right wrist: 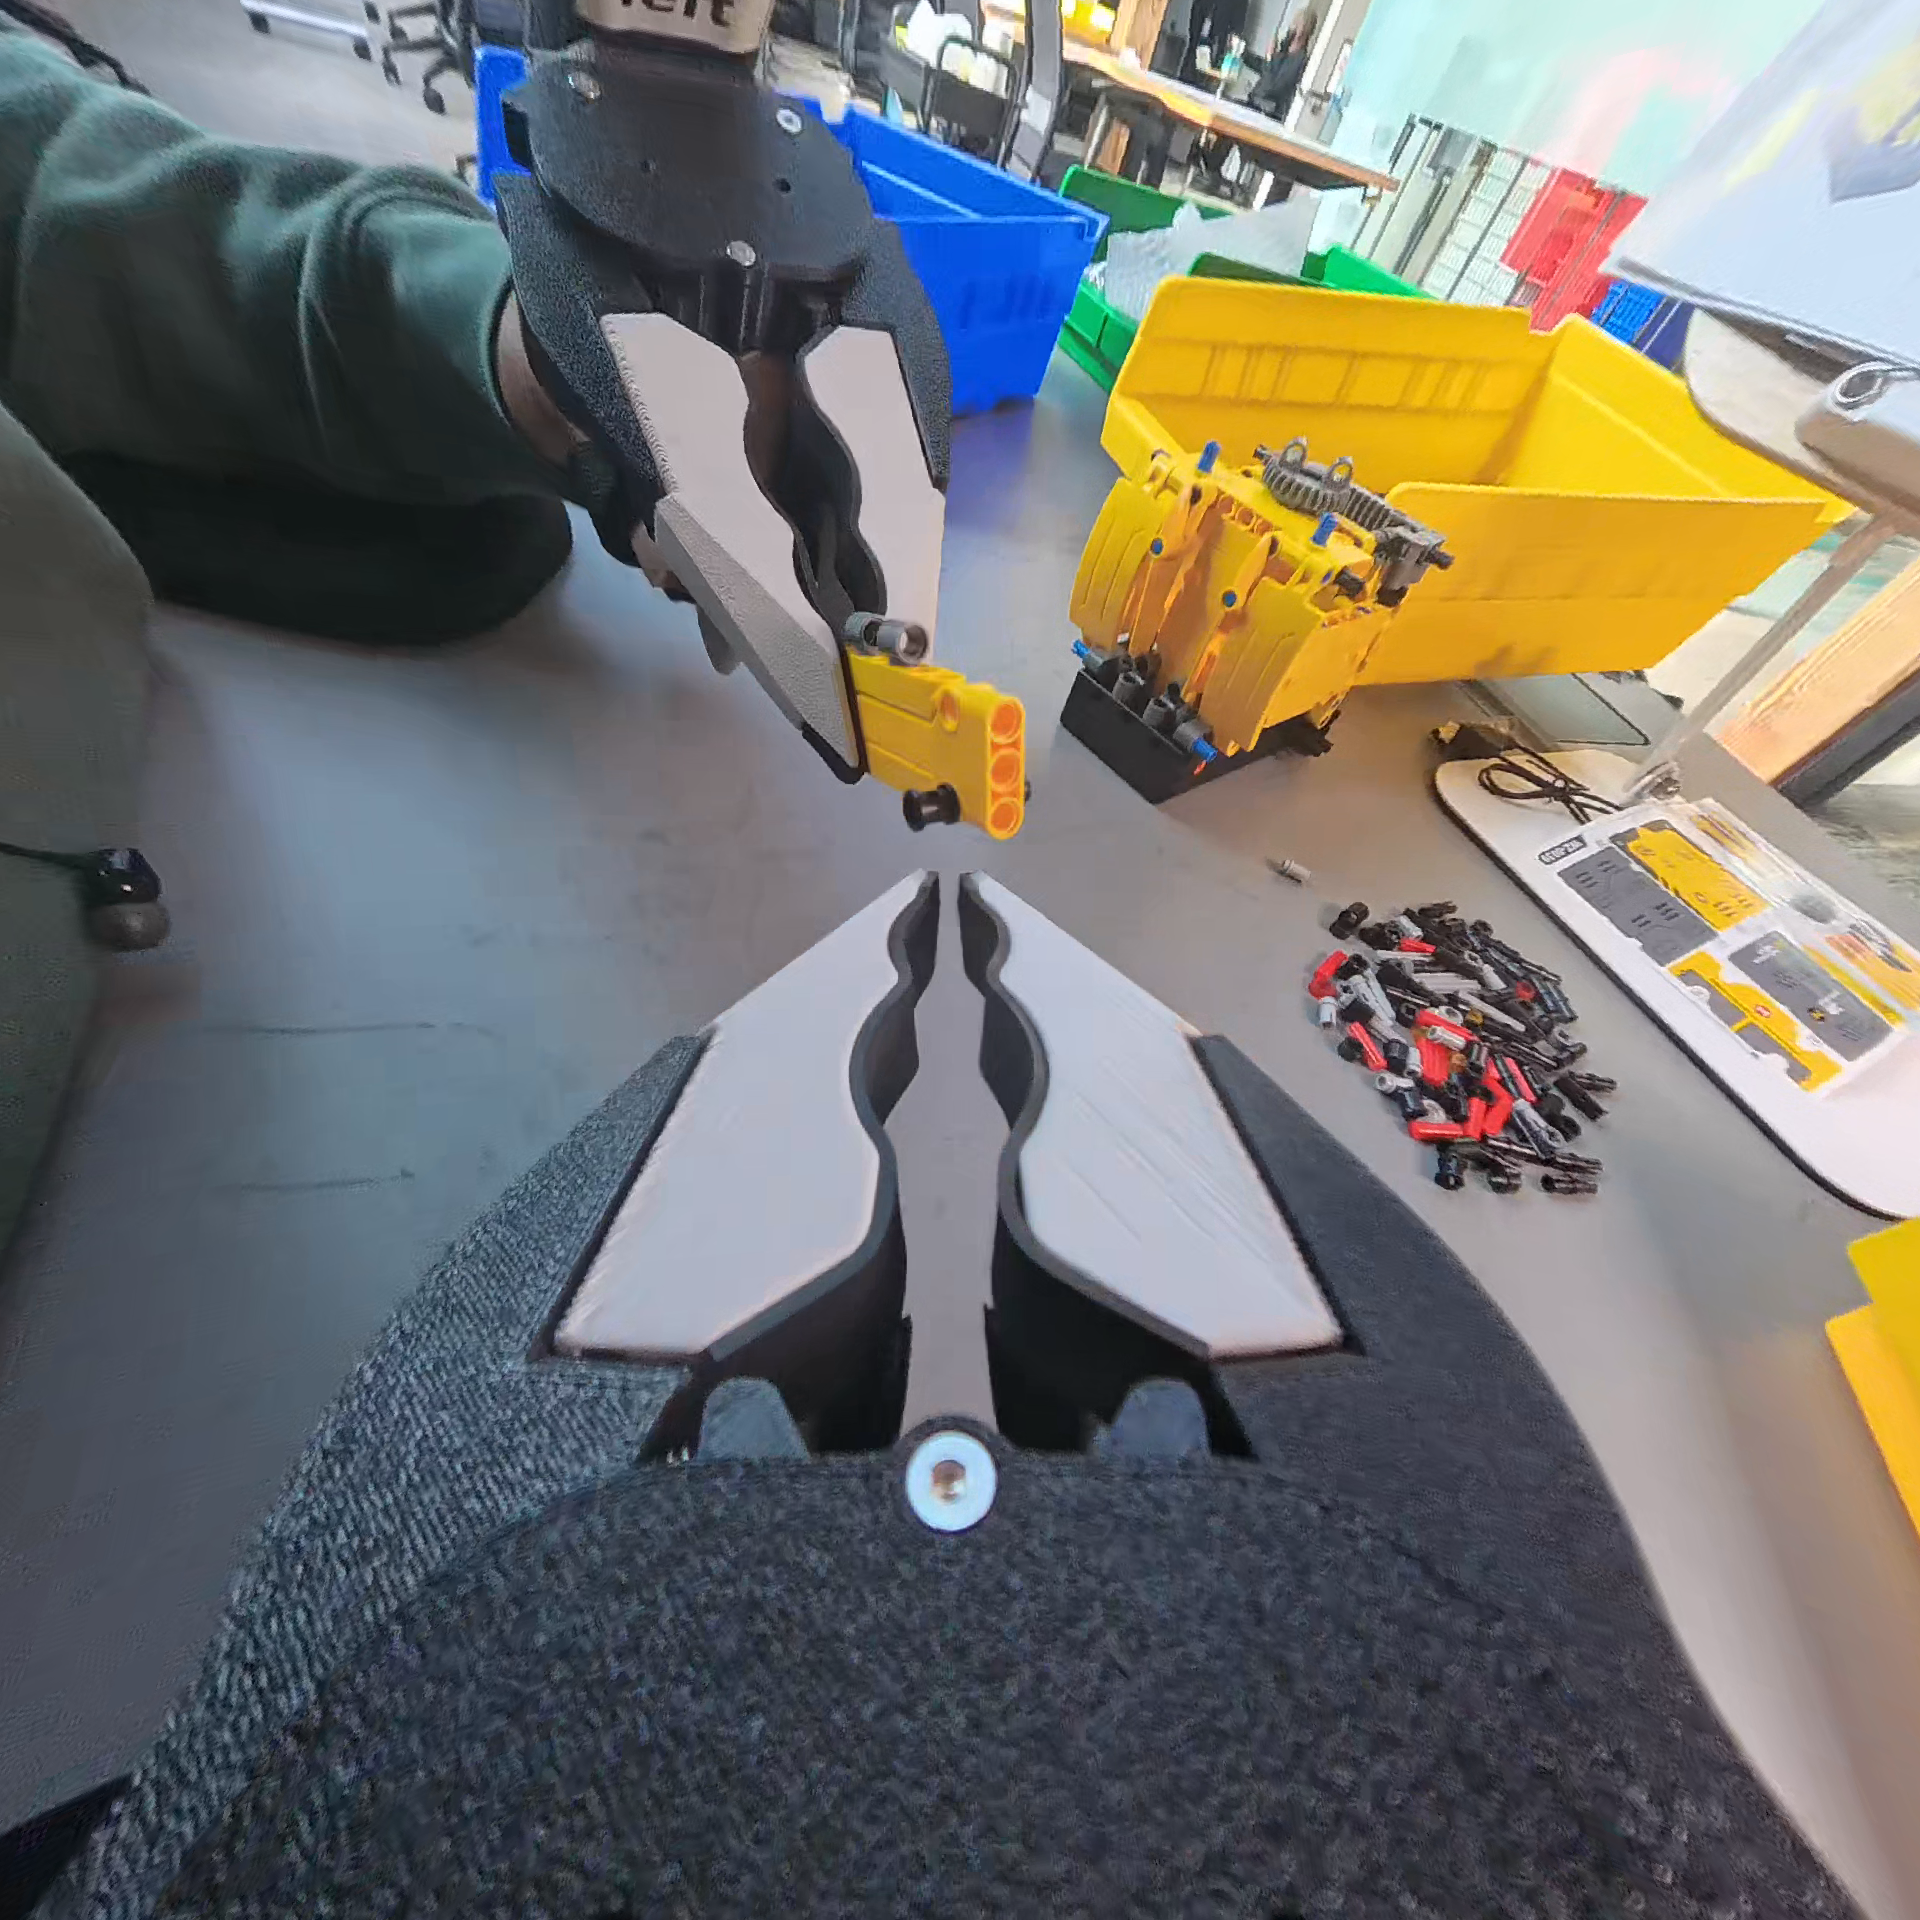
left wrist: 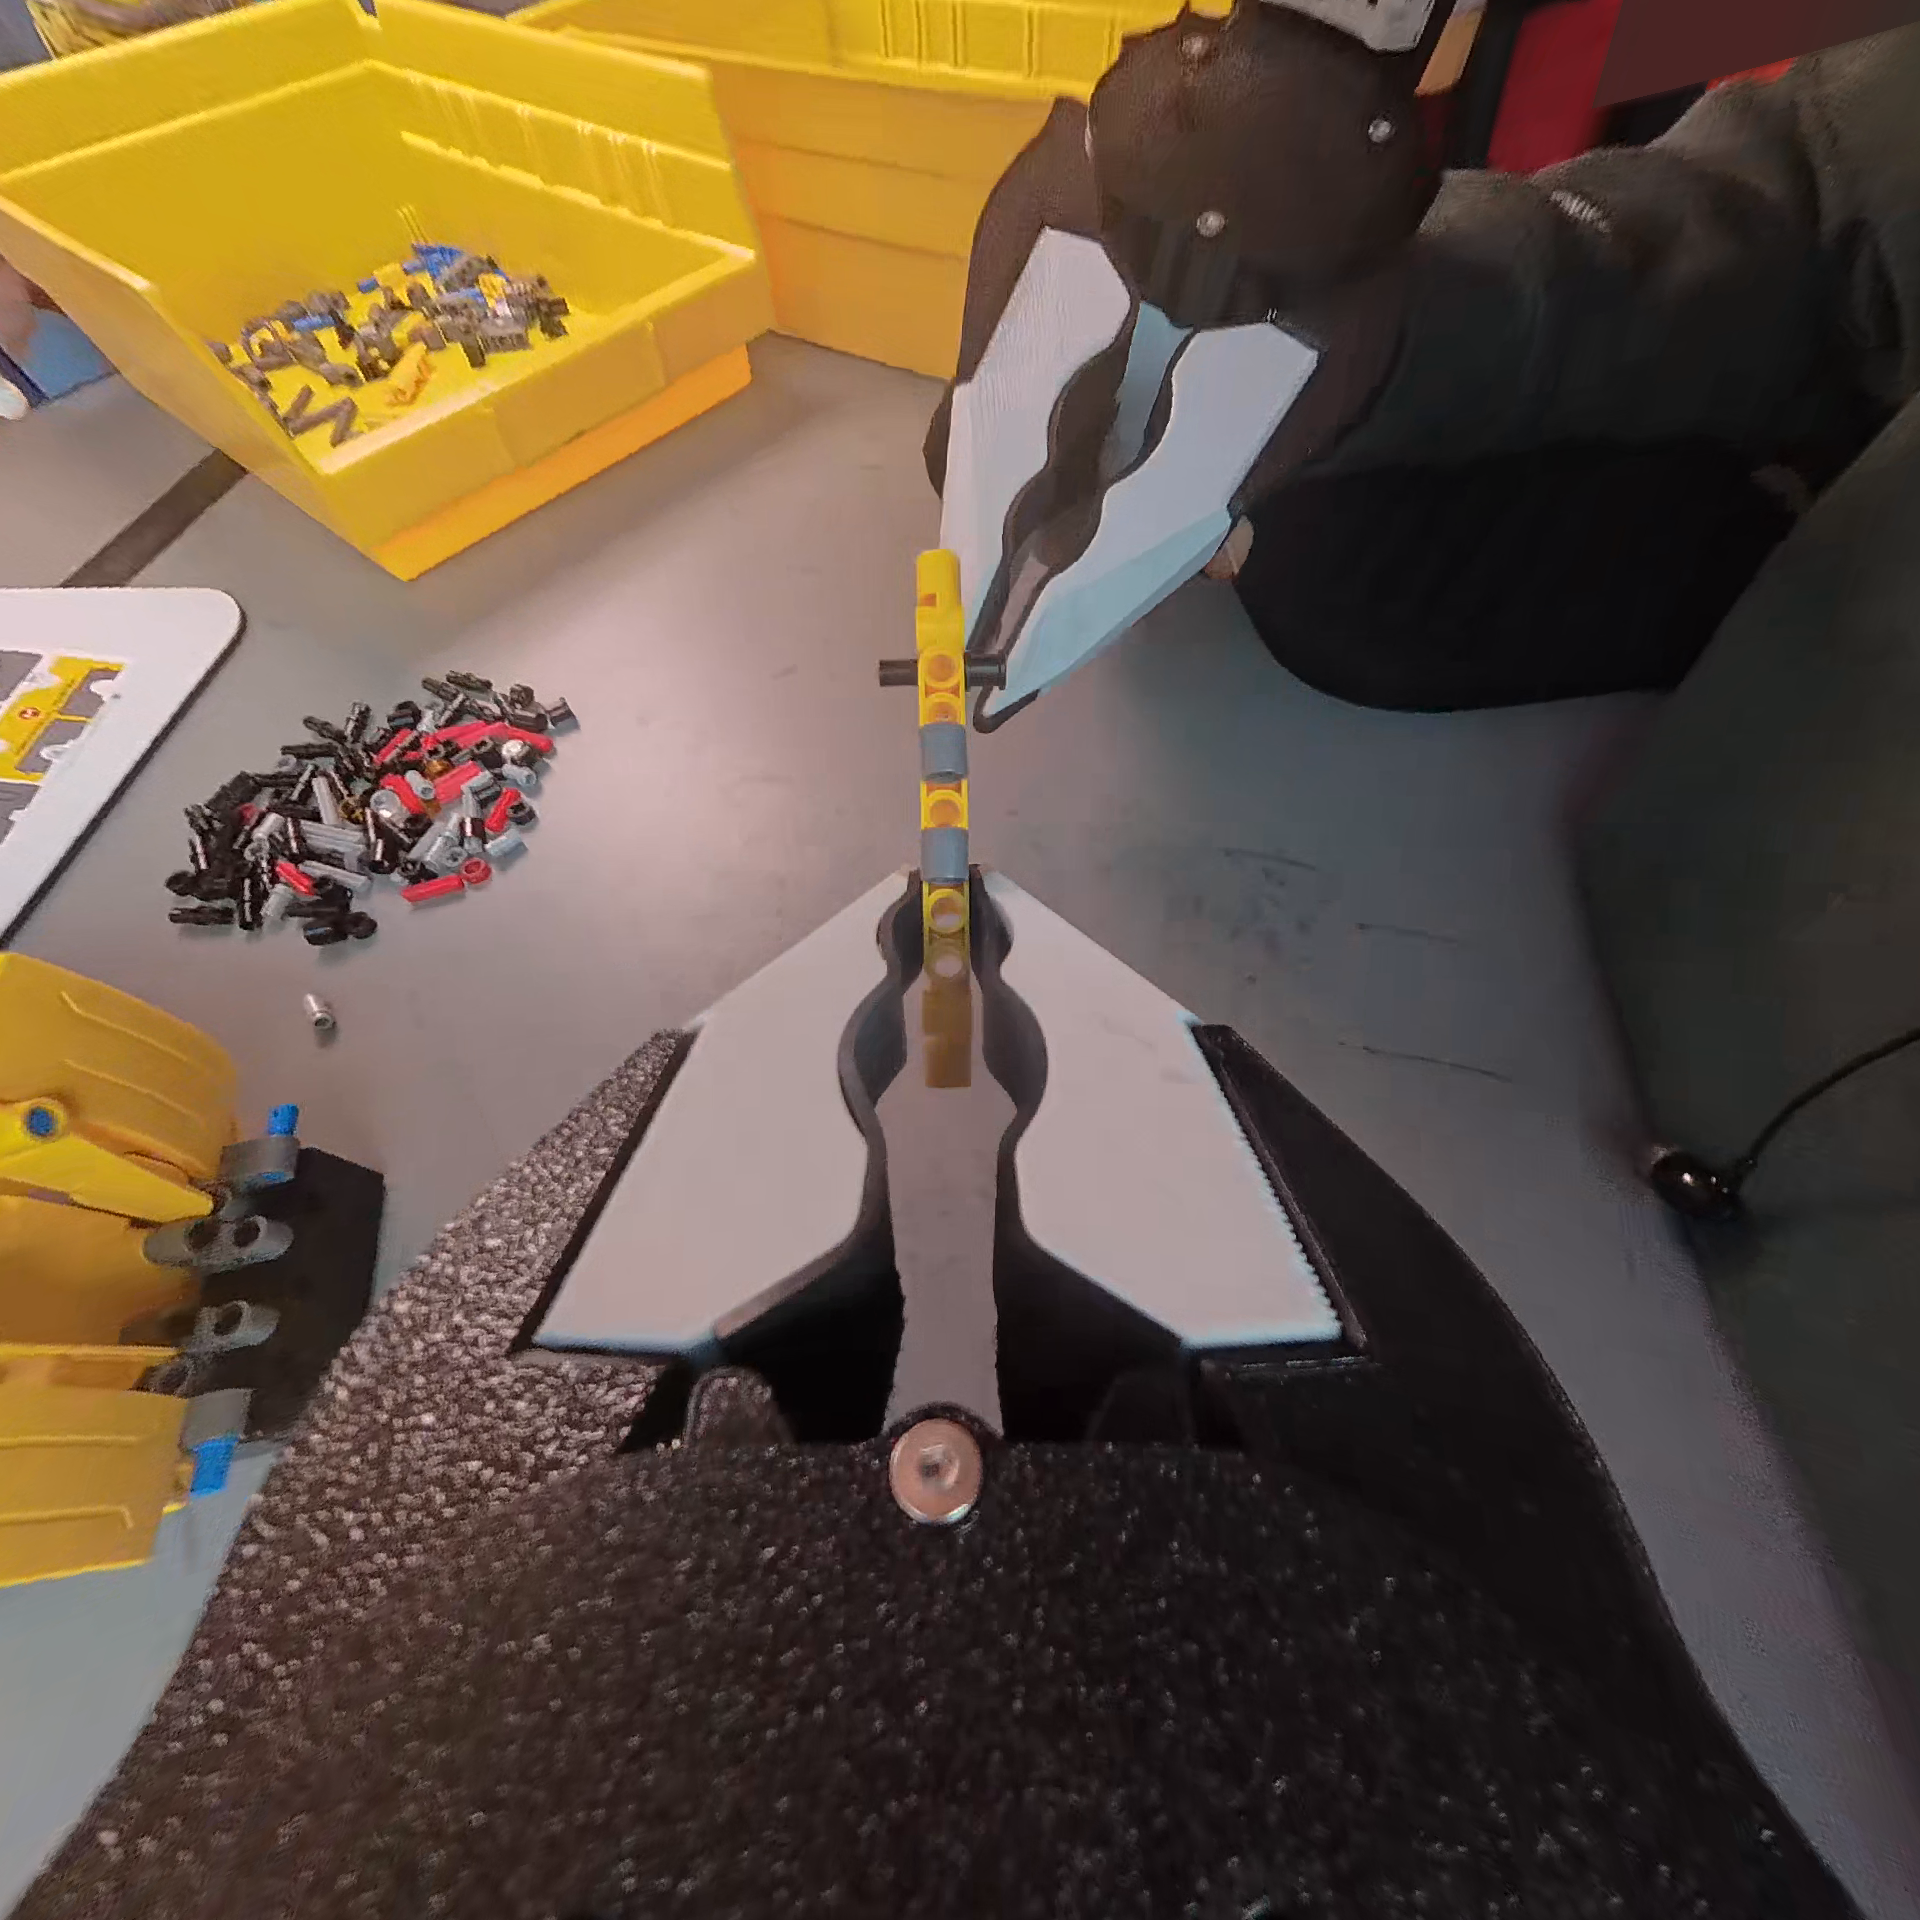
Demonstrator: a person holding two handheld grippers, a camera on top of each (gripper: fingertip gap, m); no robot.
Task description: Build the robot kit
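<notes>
My left gripper point(left wrist: 945, 883) is shut on a yellow beam with holes point(left wrist: 943, 800) and holds it above the grey table. The beam carries two grey bushes point(left wrist: 943, 753) and a black pin point(left wrist: 902, 672) through its far end. In the right wrist view the left gripper point(right wrist: 883, 686) holds the same beam point(right wrist: 935, 727) end-on, with the black pin point(right wrist: 928, 805) at the bottom. My right gripper point(right wrist: 948, 878) is shut and empty, its tips just short of that pin. In the left wrist view the right gripper point(left wrist: 987, 696) comes from the upper right, beside the pin.
A pile of small black, red and grey parts point(left wrist: 364, 821) point(right wrist: 1465, 1049) lies on the table. A yellow built model point(right wrist: 1247, 603) point(left wrist: 94, 1247) stands by yellow bins point(left wrist: 582, 416). An instruction sheet point(right wrist: 1714, 935) lies on a white board. A person's green sleeve point(right wrist: 208, 312) rests on the table. The grippers' ends are close to 4 cm from one another.
</notes>
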